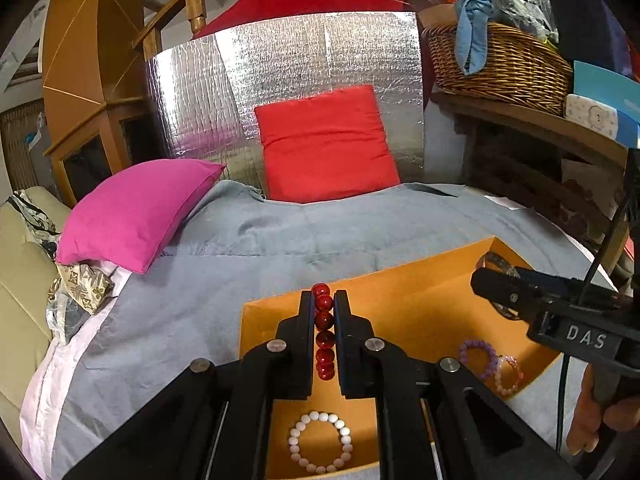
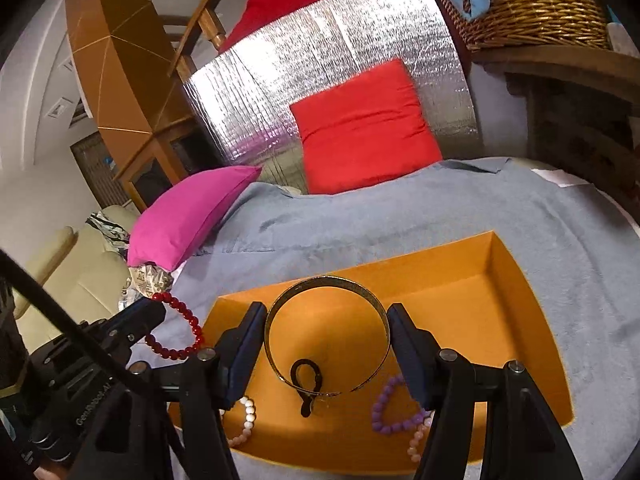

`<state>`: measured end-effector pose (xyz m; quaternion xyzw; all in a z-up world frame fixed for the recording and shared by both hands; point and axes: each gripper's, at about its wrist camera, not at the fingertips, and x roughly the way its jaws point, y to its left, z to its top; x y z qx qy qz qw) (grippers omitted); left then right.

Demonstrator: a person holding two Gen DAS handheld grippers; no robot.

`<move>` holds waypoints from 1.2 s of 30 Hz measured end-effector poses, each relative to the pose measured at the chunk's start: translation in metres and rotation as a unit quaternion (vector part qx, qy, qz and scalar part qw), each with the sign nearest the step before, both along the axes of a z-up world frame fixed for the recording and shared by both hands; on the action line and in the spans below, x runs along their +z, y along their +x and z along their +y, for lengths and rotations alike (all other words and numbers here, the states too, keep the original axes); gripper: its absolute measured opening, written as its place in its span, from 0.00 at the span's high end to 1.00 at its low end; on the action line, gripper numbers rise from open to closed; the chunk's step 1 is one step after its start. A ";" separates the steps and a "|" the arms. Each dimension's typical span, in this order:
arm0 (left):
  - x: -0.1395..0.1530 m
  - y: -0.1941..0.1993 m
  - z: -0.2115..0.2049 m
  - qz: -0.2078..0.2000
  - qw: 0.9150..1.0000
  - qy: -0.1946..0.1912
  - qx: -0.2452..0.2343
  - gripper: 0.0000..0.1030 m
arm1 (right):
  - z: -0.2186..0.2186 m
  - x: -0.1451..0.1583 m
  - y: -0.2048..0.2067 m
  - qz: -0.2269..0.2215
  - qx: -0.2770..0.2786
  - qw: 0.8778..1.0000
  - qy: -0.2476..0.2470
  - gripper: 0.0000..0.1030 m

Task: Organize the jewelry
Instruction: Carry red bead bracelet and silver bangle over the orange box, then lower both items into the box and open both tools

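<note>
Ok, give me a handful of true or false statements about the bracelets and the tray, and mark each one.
1. The left gripper is shut on the red bracelet. True.
2. The right gripper holds a purple bracelet. False: it holds the gold bangle; the purple bracelet lies in the tray.
3. A white bracelet lies in the tray. True.
4. The tray is blue. False: it is orange, on a grey blanket.
5. The pink pillow sits in the tray. False: it lies on the blanket's far left side, away from the tray.
</note>
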<state>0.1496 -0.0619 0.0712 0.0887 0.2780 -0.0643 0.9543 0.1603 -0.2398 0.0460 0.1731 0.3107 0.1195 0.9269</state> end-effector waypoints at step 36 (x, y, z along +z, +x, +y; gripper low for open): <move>-0.086 0.054 -0.003 0.133 0.989 0.052 0.039 0.62 | -0.007 -0.075 0.050 0.145 -0.052 0.987 0.036 0.36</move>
